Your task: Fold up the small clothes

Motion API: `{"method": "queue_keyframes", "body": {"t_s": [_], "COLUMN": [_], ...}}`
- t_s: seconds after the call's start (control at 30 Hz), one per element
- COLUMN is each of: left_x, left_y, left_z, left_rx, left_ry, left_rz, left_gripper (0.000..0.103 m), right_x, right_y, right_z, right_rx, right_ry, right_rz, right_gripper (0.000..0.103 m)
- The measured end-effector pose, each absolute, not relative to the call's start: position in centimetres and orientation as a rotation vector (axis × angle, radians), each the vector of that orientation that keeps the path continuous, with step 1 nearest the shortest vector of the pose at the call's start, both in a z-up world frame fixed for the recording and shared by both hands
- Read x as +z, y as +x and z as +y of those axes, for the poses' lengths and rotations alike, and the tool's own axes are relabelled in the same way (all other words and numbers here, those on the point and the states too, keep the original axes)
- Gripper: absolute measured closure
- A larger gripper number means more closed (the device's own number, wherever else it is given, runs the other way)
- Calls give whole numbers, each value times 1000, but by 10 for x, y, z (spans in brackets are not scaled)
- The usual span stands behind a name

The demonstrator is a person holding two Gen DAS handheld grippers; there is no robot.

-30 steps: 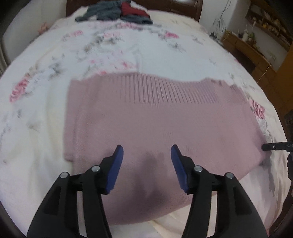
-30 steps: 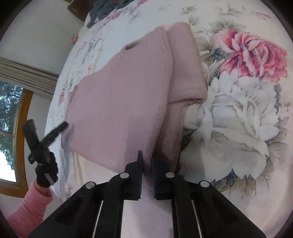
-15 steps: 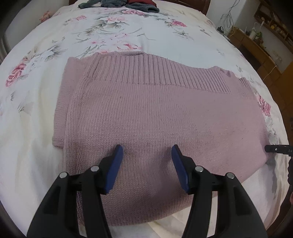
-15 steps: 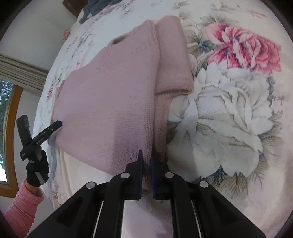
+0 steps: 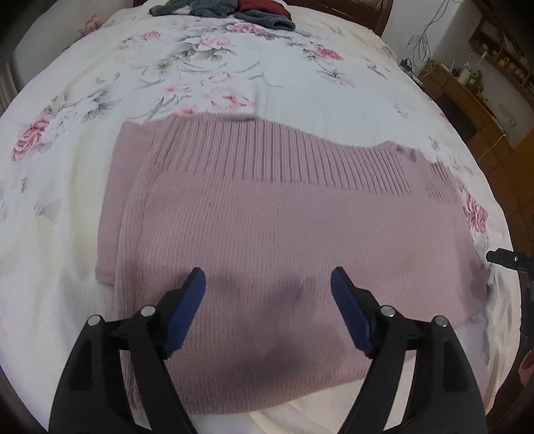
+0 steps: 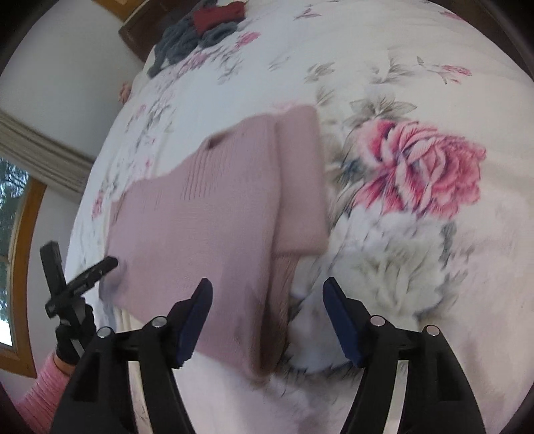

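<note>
A dusty-pink knitted sweater (image 5: 283, 227) lies folded flat on the flowered bedsheet (image 5: 233, 73), ribbed hem toward the far side. My left gripper (image 5: 268, 283) hovers open over its near edge, nothing between the blue pads. In the right wrist view the same sweater (image 6: 213, 227) shows its folded layers and a tucked sleeve on the right. My right gripper (image 6: 267, 293) stands open just above the sweater's near corner, holding nothing. The other gripper's black tip (image 6: 96, 270) touches the sweater's left edge, held by a gloved hand (image 6: 71, 337).
A pile of grey and red clothes (image 5: 230, 10) lies at the head of the bed by the dark headboard (image 5: 353, 13). Wooden shelves and a desk (image 5: 467, 90) stand to the right. A window with a wooden frame (image 6: 16, 267) is on the left wall.
My right gripper, shut on the sweater's near edge before, has let go and now stands open, pulled slightly back. My left gripper stayed open and moved a little nearer over the sweater.
</note>
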State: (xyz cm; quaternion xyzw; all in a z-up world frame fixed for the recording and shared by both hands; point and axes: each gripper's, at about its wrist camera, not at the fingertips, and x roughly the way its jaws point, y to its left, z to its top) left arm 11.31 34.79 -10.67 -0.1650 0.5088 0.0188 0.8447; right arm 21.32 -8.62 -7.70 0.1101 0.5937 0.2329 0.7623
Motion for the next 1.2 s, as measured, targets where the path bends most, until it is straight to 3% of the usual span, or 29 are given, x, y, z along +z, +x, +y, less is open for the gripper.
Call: {"method": "queue_keyframes", "body": {"t_s": [0.57, 0.7, 0.77, 0.8, 0.83, 0.9, 1.2], "left_x": [-121, -123, -123, -123, -123, -124, -128], "left_y": [138, 138, 139, 138, 138, 138, 137], "left_z": [355, 356, 356, 356, 355, 356, 354], "left_rx": [59, 57, 56, 53, 51, 47, 43], "left_ry": [-368, -367, -363, -360, -355, -349, -329], "left_rz": [1092, 1094, 1095, 1095, 1097, 1097, 1098], "left_gripper": [22, 21, 21, 21, 21, 21, 19], "right_x": [-134, -136, -138, -139, -142, -146, -153], "right_y": [259, 268, 272, 274, 275, 277, 273], "right_z": [-79, -70, -65, -65, -66, -70, -78], "right_rx": [596, 636, 641, 636, 628, 624, 630], "right_ry": [458, 495, 508, 511, 519, 554, 601], "right_rz": [1340, 1328, 1334, 1338, 1344, 1345, 1329], "right_gripper": [30, 38, 49, 62, 68, 76, 79]}}
